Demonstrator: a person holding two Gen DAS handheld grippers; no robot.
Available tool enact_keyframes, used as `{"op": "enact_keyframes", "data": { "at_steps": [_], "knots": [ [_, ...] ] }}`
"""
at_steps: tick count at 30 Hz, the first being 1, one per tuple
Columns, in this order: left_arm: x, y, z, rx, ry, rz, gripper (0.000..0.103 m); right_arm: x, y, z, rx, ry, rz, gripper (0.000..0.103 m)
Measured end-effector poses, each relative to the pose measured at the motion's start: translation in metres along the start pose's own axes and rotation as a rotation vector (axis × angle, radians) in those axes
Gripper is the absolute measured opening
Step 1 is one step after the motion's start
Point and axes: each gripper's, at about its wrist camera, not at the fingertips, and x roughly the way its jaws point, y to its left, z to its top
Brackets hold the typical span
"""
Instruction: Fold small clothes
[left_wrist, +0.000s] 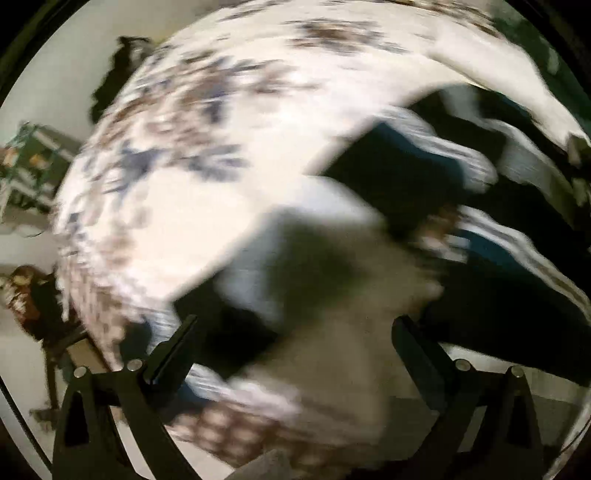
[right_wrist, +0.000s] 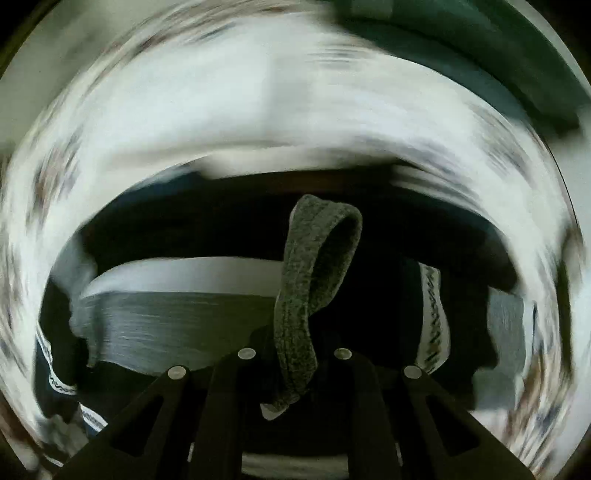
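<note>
Fabric first: a small heather-grey knit garment (right_wrist: 314, 291) hangs in a loop from the right gripper (right_wrist: 295, 354), whose fingers are clamped together on it, above a blurred heap of dark clothes with white stripes (right_wrist: 221, 273) lying on a white patterned bedsheet (left_wrist: 192, 192). The left gripper (left_wrist: 291, 332) has its fingers wide apart with nothing between them. To fold well, I judge the free hand should catch the dangling lower end, so both hands stretch the piece flat before laying it on a bare patch of sheet, clear of the heap.
</note>
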Motion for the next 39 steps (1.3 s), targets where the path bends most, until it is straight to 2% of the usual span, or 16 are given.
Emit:
{"op": "enact_keyframes", "data": {
  "at_steps": [1, 2, 3, 4, 7, 10, 14, 17, 20, 23, 26, 29, 33, 35, 38, 39],
  "knots": [
    [-0.009, 0.001, -0.018, -0.020, -0.001, 0.016, 0.103, 0.002, 0.034, 0.005, -0.068, 0.002, -0.002, 0.011],
    [0.000, 0.026, -0.012, -0.045, 0.003, 0.033, 0.103, 0.003, 0.067, 0.007, -0.130, 0.001, -0.011, 0.011],
    [-0.015, 0.026, -0.038, -0.062, 0.008, 0.043, 0.103, 0.006, 0.097, 0.007, -0.188, 0.000, -0.027, 0.011],
    [-0.040, 0.004, -0.072, -0.078, 0.014, 0.049, 0.103, 0.011, 0.116, 0.006, -0.220, 0.007, -0.050, 0.011],
    [-0.039, 0.022, -0.086, -0.129, 0.038, 0.039, 0.103, 0.022, 0.131, 0.004, -0.239, 0.017, -0.087, 0.011],
    [-0.044, 0.037, -0.109, -0.167, 0.080, -0.031, 0.103, 0.014, 0.110, 0.001, -0.165, 0.056, 0.023, 0.017],
    [-0.038, 0.071, -0.134, -0.264, 0.151, -0.186, 0.103, -0.016, 0.040, -0.012, 0.082, 0.098, 0.325, 0.059],
    [-0.027, 0.088, -0.145, -0.338, 0.184, -0.288, 0.103, -0.026, -0.005, -0.039, 0.223, 0.119, 0.393, 0.062],
    [-0.004, 0.092, -0.144, -0.389, 0.244, -0.384, 0.103, -0.024, -0.036, -0.072, 0.339, 0.147, 0.394, 0.062],
    [0.012, 0.098, -0.137, -0.458, 0.231, -0.376, 0.101, -0.010, -0.054, -0.111, 0.471, 0.205, 0.420, 0.062],
    [0.015, 0.117, -0.132, -0.563, 0.187, -0.358, 0.080, 0.004, -0.067, -0.137, 0.538, 0.248, 0.436, 0.062],
    [0.005, 0.141, -0.135, -0.625, 0.167, -0.399, 0.076, 0.008, -0.056, -0.158, 0.504, 0.273, 0.414, 0.062],
    [-0.008, 0.188, -0.164, -0.776, 0.136, -0.480, 0.076, 0.010, -0.037, -0.170, 0.434, 0.298, 0.395, 0.062],
    [0.005, 0.203, -0.171, -0.825, 0.148, -0.504, 0.076, 0.012, -0.026, -0.171, 0.410, 0.301, 0.397, 0.062],
    [0.016, 0.182, -0.173, -0.850, 0.169, -0.597, 0.076, 0.015, -0.019, -0.174, 0.394, 0.301, 0.381, 0.062],
    [0.016, 0.171, -0.165, -0.822, 0.167, -0.589, 0.076, 0.017, -0.016, -0.174, 0.398, 0.304, 0.382, 0.062]
  ]
}}
